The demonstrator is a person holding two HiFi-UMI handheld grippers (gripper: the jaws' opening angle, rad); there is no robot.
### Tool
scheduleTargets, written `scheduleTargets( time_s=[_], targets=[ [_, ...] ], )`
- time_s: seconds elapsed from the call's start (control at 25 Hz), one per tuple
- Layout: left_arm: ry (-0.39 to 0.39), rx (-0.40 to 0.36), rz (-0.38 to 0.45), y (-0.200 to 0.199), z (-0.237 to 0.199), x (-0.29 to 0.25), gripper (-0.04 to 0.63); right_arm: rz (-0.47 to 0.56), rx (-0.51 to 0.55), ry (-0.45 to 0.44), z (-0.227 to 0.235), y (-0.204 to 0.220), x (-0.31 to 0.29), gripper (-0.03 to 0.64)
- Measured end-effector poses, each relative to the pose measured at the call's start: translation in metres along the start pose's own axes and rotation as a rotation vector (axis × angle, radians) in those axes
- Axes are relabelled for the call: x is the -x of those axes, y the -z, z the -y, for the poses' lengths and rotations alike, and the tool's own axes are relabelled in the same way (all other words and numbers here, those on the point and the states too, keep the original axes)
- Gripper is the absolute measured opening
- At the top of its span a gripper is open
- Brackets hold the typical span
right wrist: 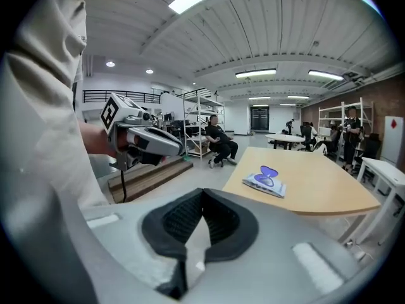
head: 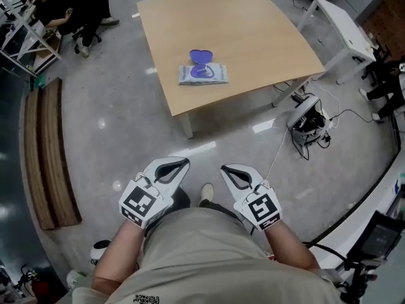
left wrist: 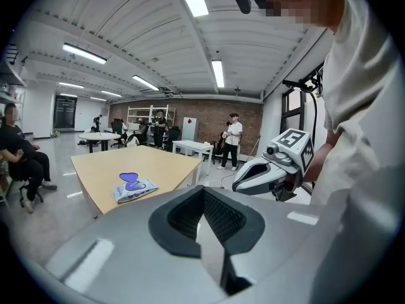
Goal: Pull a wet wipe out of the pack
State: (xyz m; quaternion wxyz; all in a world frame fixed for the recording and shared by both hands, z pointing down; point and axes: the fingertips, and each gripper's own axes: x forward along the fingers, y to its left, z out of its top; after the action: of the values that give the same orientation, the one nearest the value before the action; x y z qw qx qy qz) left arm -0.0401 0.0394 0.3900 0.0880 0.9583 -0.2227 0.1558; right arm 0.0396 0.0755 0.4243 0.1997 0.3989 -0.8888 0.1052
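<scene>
**Grippers.** The left gripper (head: 183,164) and the right gripper (head: 225,168) are held low in front of the person's waist, side by side and apart from each other. On each, the jaws are closed tip to tip with nothing between them. Neither is near the work.

**Task item.** The wet wipe pack (head: 202,74) lies flat towards the near middle of the wooden table (head: 259,33), well ahead of both grippers. Its purple lid flap (head: 201,57) is folded open on the far side. At this range it cannot be told whether a wipe already pokes out of the opening.

**Handling, as judged.**
- The pack looks like a soft film pouch. It is likely light, slightly slick and easily dented.
- A pull on a wipe would probably lift or drag the whole pack, so one gripper should press it down near an end, clear of the opening.
- The wipe itself will be limp, damp and thin. It should be pinched at whatever fold shows in the central opening and drawn straight up.
- The next sheet may cling and follow the first.

**Surface.** The tabletop is smooth, pale wood, and nothing else shows on it. It offers little grip against sliding.

**Room.** The room is an open workshop with a glossy grey floor (head: 114,113). A low wooden platform (head: 47,160) lies to the left and a white table (head: 342,21) stands to the right. Cabling and equipment (head: 309,122) sit on the floor beside the table leg. A seated person (head: 69,8) is at the far left, and others are distant.
</scene>
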Motion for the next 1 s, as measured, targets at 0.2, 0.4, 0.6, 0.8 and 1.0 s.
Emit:
scheduleTargets(
  time_s=[0.2, 0.4, 0.6, 0.8, 1.0],
  targets=[
    [0.007, 0.022, -0.009, 0.007, -0.049, -0.042, 0.005, -0.014, -0.003, 0.014, 0.052, 0.003, -0.037, 0.002],
    [0.044, 0.011, -0.002, 0.001, -0.105, -0.067, 0.005, -0.028, -0.017, 0.051, 0.080, -0.017, -0.077, 0.002],
    [0.075, 0.004, -0.008, -0.005, -0.167, -0.091, 0.005, -0.052, -0.009, 0.083, 0.113, -0.040, -0.122, 0.002],
    [0.098, 0.002, -0.040, 0.009, -0.221, -0.106, 0.005, -0.074, -0.005, 0.106, 0.130, -0.049, -0.167, 0.002],
    [0.097, 0.017, -0.114, 0.030, -0.264, -0.133, 0.005, -0.102, -0.029, 0.119, 0.155, -0.052, -0.196, 0.002]
  ],
)
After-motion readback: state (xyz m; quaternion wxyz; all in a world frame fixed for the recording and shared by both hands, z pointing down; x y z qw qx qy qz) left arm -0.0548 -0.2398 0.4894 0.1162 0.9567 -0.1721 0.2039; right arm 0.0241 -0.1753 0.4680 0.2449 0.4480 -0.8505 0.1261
